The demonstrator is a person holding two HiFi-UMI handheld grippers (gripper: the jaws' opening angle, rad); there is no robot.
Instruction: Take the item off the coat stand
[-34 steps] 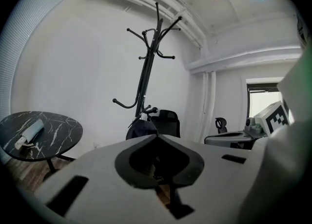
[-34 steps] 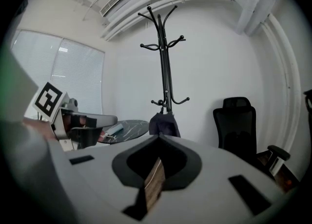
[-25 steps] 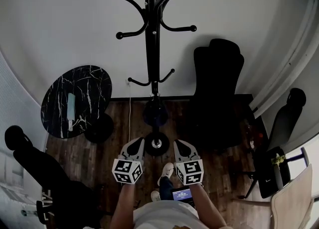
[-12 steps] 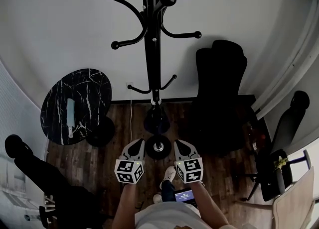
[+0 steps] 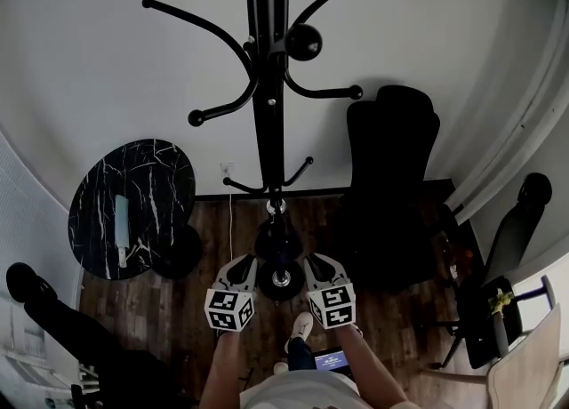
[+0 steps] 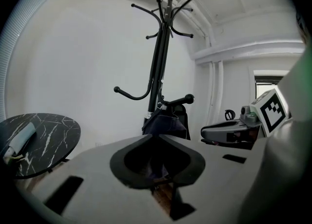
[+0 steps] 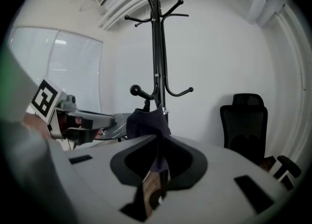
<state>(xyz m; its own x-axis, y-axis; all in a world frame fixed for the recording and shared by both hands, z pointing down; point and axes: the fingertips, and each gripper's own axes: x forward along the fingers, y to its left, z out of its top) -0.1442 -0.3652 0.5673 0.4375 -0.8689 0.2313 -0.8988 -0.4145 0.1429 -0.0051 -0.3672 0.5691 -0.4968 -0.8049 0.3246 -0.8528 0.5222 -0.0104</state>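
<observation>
1. The dark blue, soft cloth item (image 5: 277,240) is hanging low on the black metal coat stand (image 5: 265,123), at the lower centre of the head view. It is looking light and limp, so it is probably best pinched at its bunched top.
2. The left tool (image 5: 242,263) and right tool (image 5: 322,261) are hovering near it, each closed to a thin slit and gripping nothing.

My head camera looks steeply down the coat stand (image 5: 267,114), close ahead. My left gripper camera sits low, tilted up at the coat stand (image 6: 158,72); the right one matches, sharing that coat stand (image 7: 156,47)
</observation>
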